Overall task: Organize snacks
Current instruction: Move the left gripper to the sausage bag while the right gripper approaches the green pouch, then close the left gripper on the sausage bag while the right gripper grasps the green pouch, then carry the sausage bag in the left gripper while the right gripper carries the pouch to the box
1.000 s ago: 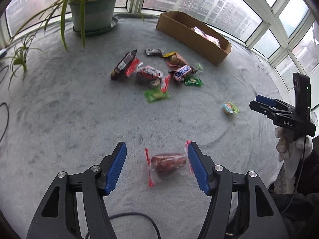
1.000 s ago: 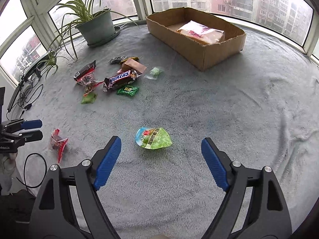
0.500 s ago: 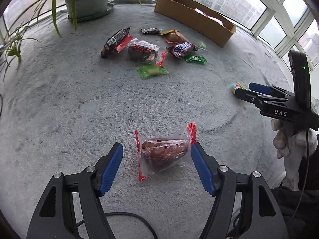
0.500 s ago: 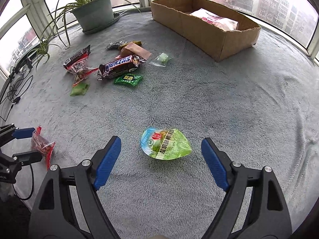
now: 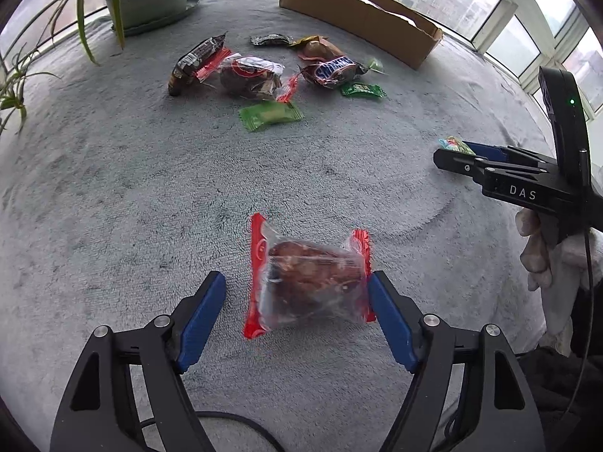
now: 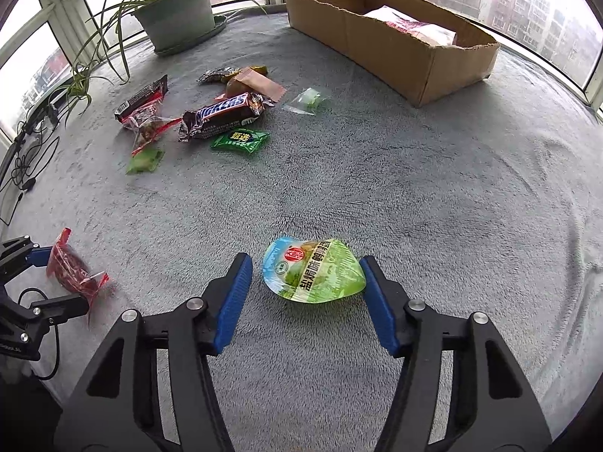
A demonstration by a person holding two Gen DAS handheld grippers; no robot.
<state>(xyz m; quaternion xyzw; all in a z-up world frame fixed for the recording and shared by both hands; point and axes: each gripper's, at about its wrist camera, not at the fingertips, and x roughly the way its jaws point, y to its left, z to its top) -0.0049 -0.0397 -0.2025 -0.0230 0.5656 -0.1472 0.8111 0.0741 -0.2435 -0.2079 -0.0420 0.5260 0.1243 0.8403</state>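
My left gripper point(image 5: 296, 282) is open around a clear red-edged packet point(image 5: 307, 282) with a brown snack inside; its right finger touches the packet's edge. My right gripper point(image 6: 305, 269) is open around a green and blue pouch point(image 6: 312, 271), lying on the grey carpet point(image 6: 414, 188). A pile of snacks lies further off: a Snickers bar point(image 6: 222, 113), a green packet point(image 6: 241, 139), a dark bar point(image 6: 143, 98). The cardboard box point(image 6: 395, 49) at the back holds a pink bag point(image 6: 414, 26).
A potted plant point(image 6: 177, 11) stands at the back left by the windows. Cables point(image 6: 22, 173) lie at the left edge. In the left wrist view the right gripper point(image 5: 452, 154) shows at the right.
Both grippers have moved forward and down, so each packet now lies between its fingers. The right gripper's fingers have narrowed around the green pouch.
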